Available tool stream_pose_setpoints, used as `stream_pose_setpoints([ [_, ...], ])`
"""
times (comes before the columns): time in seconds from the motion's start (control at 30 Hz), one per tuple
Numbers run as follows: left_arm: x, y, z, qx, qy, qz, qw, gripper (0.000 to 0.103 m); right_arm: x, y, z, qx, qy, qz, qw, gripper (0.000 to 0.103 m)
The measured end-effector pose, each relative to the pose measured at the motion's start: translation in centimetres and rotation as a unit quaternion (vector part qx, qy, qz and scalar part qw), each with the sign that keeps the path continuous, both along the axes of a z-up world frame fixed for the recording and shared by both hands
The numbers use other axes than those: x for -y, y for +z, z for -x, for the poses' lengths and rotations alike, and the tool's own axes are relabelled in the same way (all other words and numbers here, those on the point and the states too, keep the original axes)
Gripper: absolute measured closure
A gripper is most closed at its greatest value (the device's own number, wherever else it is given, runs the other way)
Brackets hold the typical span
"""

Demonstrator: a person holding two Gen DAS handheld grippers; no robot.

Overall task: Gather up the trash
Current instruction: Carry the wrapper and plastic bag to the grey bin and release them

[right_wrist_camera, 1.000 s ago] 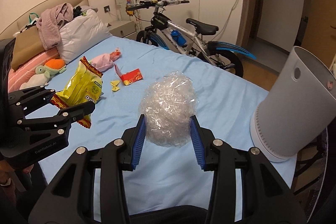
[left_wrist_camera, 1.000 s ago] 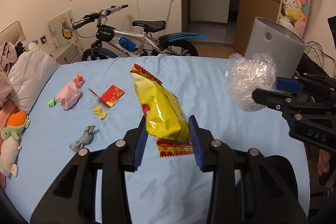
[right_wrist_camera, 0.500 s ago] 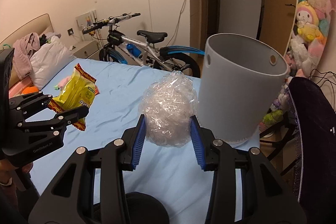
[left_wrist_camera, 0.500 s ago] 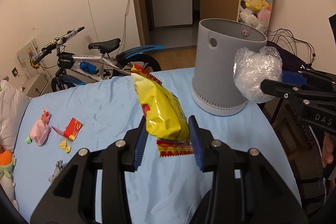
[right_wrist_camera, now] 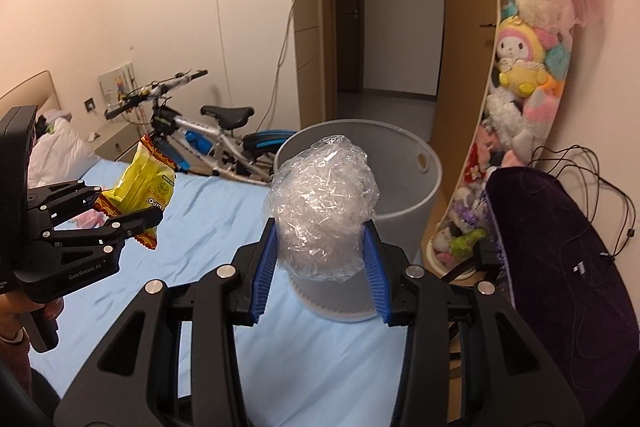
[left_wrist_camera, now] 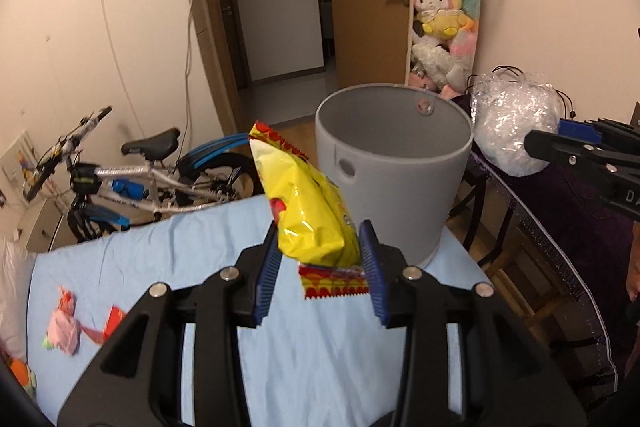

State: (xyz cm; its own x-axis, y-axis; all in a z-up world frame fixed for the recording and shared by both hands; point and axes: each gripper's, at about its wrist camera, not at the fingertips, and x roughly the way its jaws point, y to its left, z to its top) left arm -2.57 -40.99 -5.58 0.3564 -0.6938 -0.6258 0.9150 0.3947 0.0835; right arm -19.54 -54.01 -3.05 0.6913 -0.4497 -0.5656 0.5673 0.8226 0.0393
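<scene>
Yellow snack bag [left_wrist_camera: 310,211], crumpled plastic [right_wrist_camera: 324,215] — both gripped.

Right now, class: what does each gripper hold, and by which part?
The left gripper pinches the yellow snack bag near its lower sealed end. The right gripper squeezes the crumpled clear plastic ball across its lower sides.

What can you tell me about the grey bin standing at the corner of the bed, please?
The grey bin is a smooth, matte round tub, apparently plastic, standing upright and open-topped on the blue sheet at the bed's corner. Its wall flares slightly toward the rim, with round handle holes near the top on opposite sides and a paler ribbed band at the base. What shows of the inside looks empty. Nothing held touches it.
</scene>
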Motion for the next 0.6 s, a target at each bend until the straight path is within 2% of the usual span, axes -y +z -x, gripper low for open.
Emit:
stream_pose_setpoints([
  [0.3, 6.8, 3.3, -0.6, -0.002, -0.048, 0.026, 0.9985, 0.064, 5.3, 2.7, -1.8, -0.001, -0.027, 0.022, 0.999, 0.063],
  [0.6, 13.5, 2.1, -1.8, -0.008, -0.079, 0.023, 0.9966, 0.062, 10.8, 3.1, -5.3, -0.007, -0.027, 0.004, 1.000, 0.061],
])
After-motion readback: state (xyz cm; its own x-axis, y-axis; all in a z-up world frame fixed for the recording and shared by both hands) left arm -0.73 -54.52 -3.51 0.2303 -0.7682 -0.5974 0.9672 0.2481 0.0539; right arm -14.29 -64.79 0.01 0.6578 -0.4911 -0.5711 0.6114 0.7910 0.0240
